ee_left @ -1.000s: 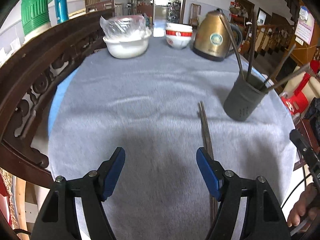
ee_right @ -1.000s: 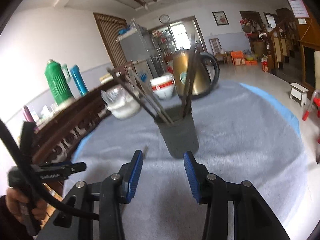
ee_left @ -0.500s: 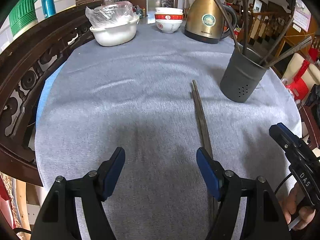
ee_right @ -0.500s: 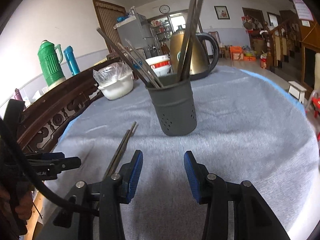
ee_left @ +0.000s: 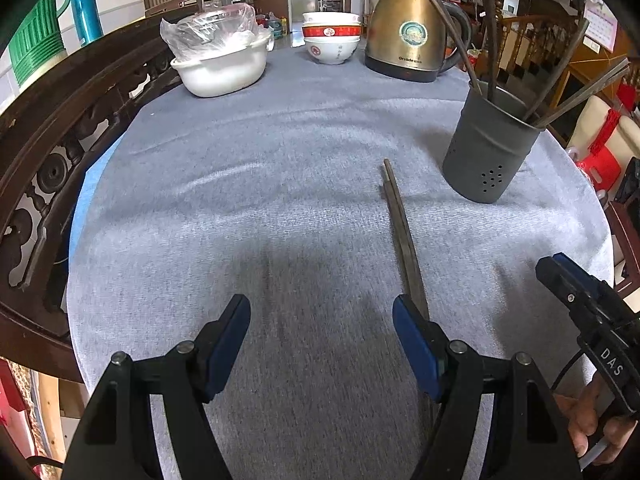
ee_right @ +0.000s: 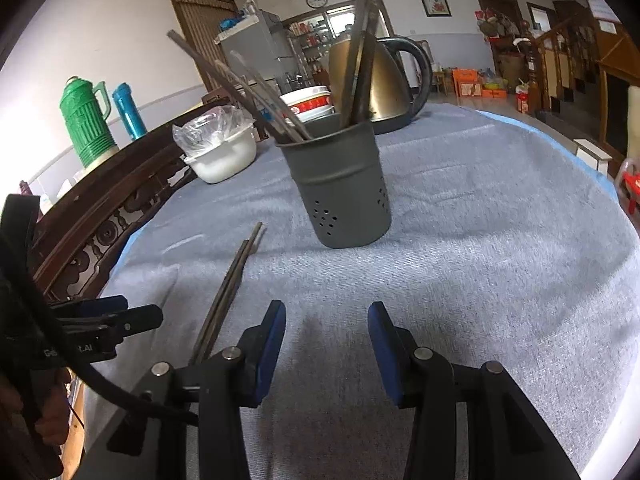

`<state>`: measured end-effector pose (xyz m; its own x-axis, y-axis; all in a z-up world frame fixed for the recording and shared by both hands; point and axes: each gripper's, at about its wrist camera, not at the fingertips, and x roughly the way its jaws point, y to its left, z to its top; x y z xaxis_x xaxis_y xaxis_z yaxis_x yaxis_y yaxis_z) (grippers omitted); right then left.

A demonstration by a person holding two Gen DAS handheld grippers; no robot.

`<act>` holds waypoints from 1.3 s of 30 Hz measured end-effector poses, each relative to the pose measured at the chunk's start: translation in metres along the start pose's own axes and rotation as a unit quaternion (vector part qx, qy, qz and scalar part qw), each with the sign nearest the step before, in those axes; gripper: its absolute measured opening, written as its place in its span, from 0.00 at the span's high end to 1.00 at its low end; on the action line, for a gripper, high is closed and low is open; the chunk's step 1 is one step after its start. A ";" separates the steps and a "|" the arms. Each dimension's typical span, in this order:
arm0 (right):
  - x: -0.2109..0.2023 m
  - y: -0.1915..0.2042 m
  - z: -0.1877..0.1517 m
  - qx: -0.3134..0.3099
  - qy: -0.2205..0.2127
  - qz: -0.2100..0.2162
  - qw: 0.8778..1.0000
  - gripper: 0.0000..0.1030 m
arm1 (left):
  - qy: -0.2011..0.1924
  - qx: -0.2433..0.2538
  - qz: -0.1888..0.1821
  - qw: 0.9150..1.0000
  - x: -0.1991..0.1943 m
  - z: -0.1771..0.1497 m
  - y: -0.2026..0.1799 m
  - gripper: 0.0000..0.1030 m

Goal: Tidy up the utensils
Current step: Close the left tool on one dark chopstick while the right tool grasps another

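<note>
Grey cloth covers the table, and a pair of dark chopsticks is laid flat on it, side by side and touching, pointing toward the grey utensil holder that's parked near their far tips with several more sticks already stood up in it. The left gripper is held wide open with nothing between the jaws, its right finger sitting right over the near end of the pair. The right gripper is spread open and empty too, aimed at the holder, with the chopsticks off to its left. Handling-wise, they're probably light, stiff and a bit slick, so rolling or splitting apart is likely if only one gets pinched. A grab across both, around the middle or a bit toward the thick end, would probably be best so they can be tipped upright and dropped into the holder without scissoring.
</note>
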<state>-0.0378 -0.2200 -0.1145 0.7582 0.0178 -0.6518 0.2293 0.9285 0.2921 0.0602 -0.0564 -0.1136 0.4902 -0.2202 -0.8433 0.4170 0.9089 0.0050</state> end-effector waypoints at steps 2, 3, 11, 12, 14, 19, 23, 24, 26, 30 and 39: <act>0.001 -0.001 0.000 0.003 0.004 -0.001 1.000 0.55 | 0.002 0.000 -0.003 1.000 0.002 0.000 -0.001 0.28; 0.002 -0.002 -0.001 0.004 0.005 -0.002 1.000 0.55 | 0.002 0.000 -0.005 1.000 0.004 0.000 -0.001 0.28; 0.009 -0.008 -0.003 0.019 0.013 -0.008 1.000 0.55 | 0.011 -0.010 -0.033 0.999 0.017 0.000 -0.004 0.28; 0.009 -0.008 -0.003 0.020 0.014 -0.008 1.000 0.55 | 0.012 -0.012 -0.038 0.999 0.019 0.001 -0.004 0.28; 0.010 -0.008 -0.003 0.019 0.014 -0.011 1.000 0.55 | 0.012 -0.015 -0.044 0.999 0.022 0.003 -0.005 0.28; 0.010 -0.009 -0.003 0.019 0.014 -0.011 1.000 0.55 | 0.017 -0.015 -0.049 0.999 0.030 0.009 -0.008 0.28; 0.011 -0.010 -0.002 0.021 0.014 -0.010 1.000 0.55 | 0.023 -0.015 -0.046 0.999 0.036 0.011 -0.009 0.28; 0.011 -0.009 -0.002 0.020 0.014 -0.011 1.000 0.55 | 0.024 -0.016 -0.046 0.999 0.037 0.011 -0.009 0.28; 0.012 -0.009 -0.002 0.020 0.014 -0.011 1.000 0.55 | 0.023 -0.018 -0.049 0.998 0.038 0.011 -0.008 0.28; 0.012 -0.009 -0.002 0.021 0.013 -0.011 1.000 0.55 | 0.023 -0.019 -0.047 0.998 0.040 0.011 -0.006 0.25; 0.011 -0.010 -0.003 0.024 0.009 -0.010 1.000 0.55 | 0.030 -0.031 -0.029 0.999 0.043 0.005 0.009 0.24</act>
<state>-0.0334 -0.2280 -0.1267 0.7420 0.0059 -0.6704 0.2746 0.9096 0.3119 0.0895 -0.0595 -0.1473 0.4182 -0.2534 -0.8723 0.3949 0.9155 -0.0767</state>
